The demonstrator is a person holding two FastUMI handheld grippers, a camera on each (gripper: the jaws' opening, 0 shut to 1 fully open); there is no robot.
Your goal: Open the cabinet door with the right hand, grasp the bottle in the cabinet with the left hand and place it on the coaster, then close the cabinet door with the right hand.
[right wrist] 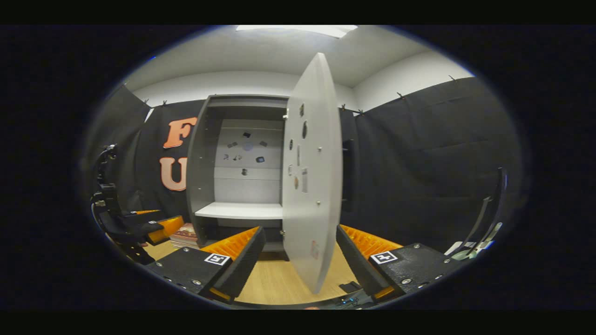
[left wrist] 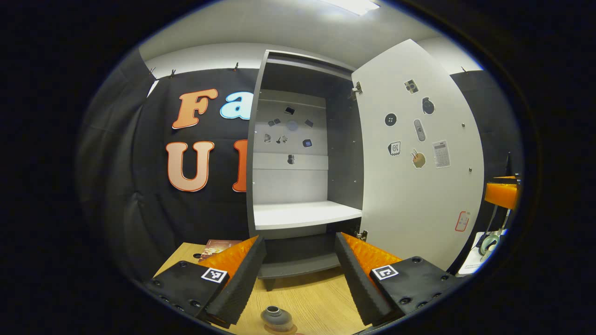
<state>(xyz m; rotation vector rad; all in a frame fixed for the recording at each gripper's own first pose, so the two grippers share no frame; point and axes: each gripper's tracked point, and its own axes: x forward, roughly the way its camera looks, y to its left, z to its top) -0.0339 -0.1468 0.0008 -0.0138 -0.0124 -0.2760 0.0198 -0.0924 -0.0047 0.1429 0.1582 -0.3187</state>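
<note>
The grey cabinet (left wrist: 298, 216) stands with its door (left wrist: 414, 186) swung wide to the right, and its white shelf is bare. The bottle (left wrist: 275, 317), seen from above by its dark cap, stands on the wooden table (left wrist: 321, 288) on what looks like a reddish coaster (left wrist: 285, 330). My left gripper (left wrist: 300, 237) is open above and behind the bottle, not touching it. In the right gripper view the door (right wrist: 312, 186) shows edge-on, its free edge between the spread fingers of my open right gripper (right wrist: 300, 229), neither finger pressing it. The cabinet (right wrist: 237, 211) lies behind.
A stack of books (left wrist: 219, 246) lies on the table left of the cabinet, also visible as books (right wrist: 184, 235) in the right gripper view. The left gripper (right wrist: 139, 228) hangs at that view's left edge. An orange part (left wrist: 502, 193) and cables sit far right.
</note>
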